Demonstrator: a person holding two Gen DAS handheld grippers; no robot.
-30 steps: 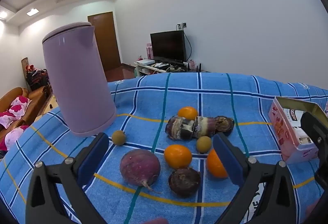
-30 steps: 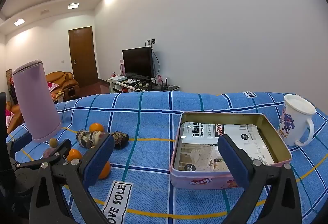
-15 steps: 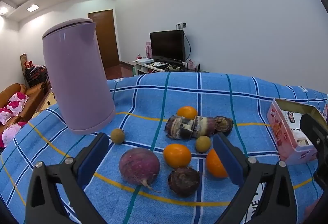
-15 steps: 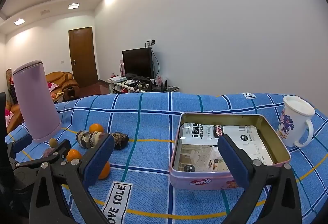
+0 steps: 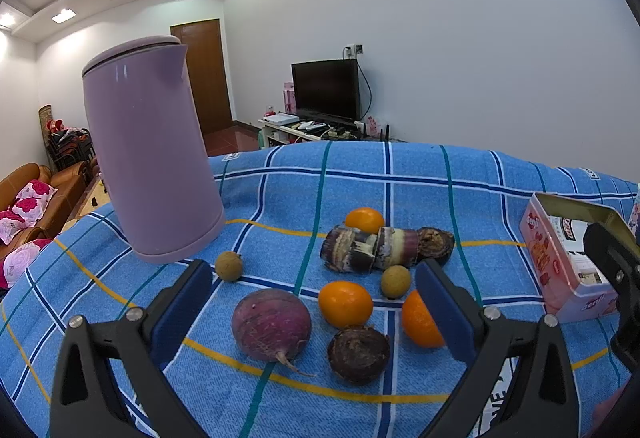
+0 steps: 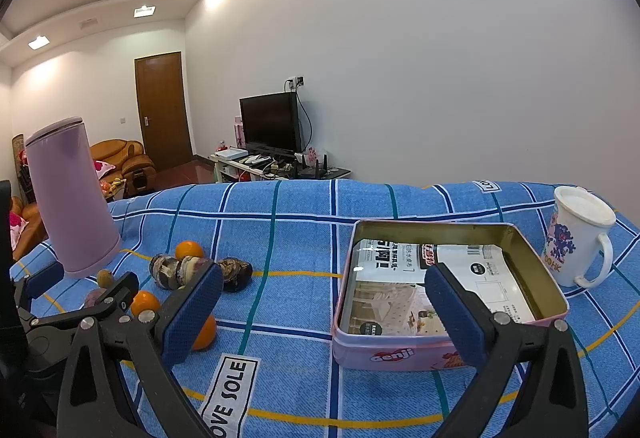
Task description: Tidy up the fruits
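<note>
Several fruits lie on the blue checked cloth [image 5: 360,173]. In the left wrist view my left gripper [image 5: 316,300] stands open just above a purple turnip [image 5: 271,324], an orange [image 5: 345,304], a dark round fruit [image 5: 358,354] and a second orange [image 5: 418,320] beside its right finger. Farther off are purple cane pieces [image 5: 372,248], a third orange [image 5: 364,218] and two small brown fruits [image 5: 229,266] [image 5: 395,280]. My right gripper [image 6: 320,312] is open over the pink tin [image 6: 404,352], which holds printed paper.
A tall lilac kettle [image 5: 150,153] stands at the back left of the fruits. A white mug [image 6: 576,236] sits right of the tin. The left gripper [image 6: 76,302] shows at the left in the right wrist view. A sofa and TV stand lie beyond the table.
The left wrist view has shifted slightly, so the kettle and fruits sit a little differently in frame. Both grippers stay open and the fruits have not moved.
</note>
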